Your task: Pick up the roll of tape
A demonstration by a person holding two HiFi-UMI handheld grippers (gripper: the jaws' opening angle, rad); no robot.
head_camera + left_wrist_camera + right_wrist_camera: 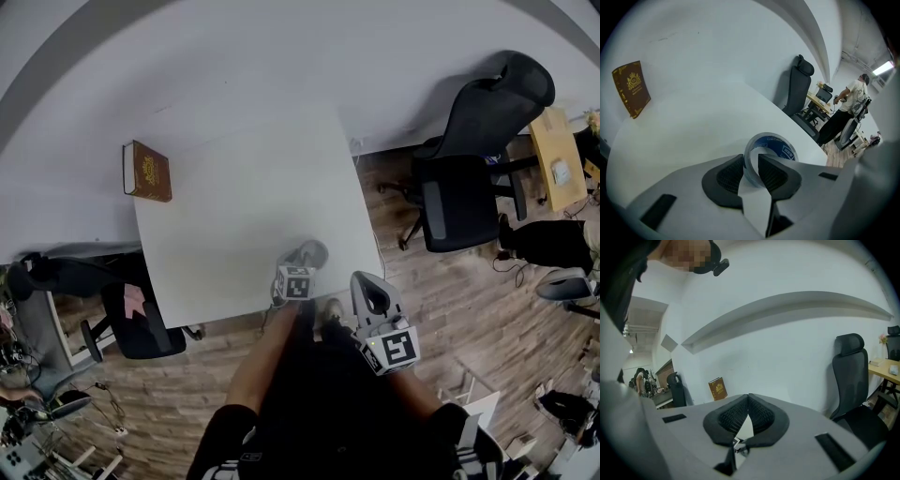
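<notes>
White surface (234,187). Black office chair (469,178) standing off its right edge. Brown book (147,171) at far left corner of surface. Right tool (748,397) held just off the near edge, pads pressed together, nothing between. Left tool (751,161) angled down at near edge, towards near right corner, pinching wall of roll of tape (776,143): one pad inside ring, one outside. Roll lying flat on surface.
</notes>
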